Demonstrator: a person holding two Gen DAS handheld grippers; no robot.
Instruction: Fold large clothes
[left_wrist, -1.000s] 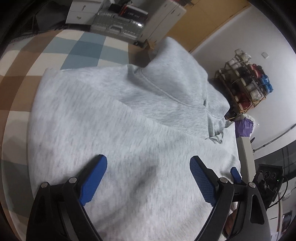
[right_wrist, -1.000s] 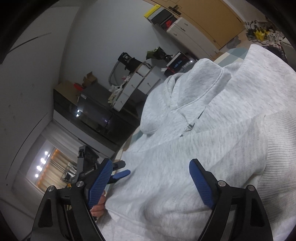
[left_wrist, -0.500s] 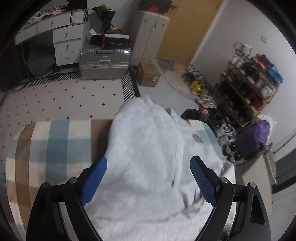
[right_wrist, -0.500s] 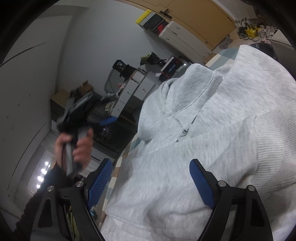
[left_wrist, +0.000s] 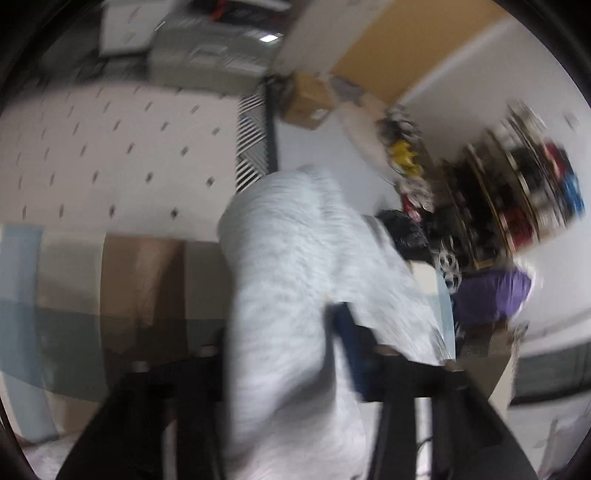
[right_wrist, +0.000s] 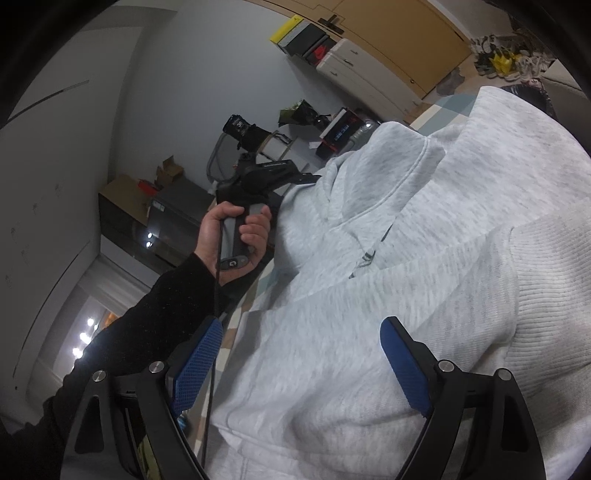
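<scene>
Grey hoodie (left_wrist: 280, 295) blurred between closing left gripper (left_wrist: 280, 354) jaws, left finger hidden, right gripper (right_wrist: 299, 369) jaws released.

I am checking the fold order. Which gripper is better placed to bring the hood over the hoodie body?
Probably the left gripper: its jaws are closing with the grey hoodie's hood between them. The right gripper hangs open above the body, gripping nothing.
</scene>
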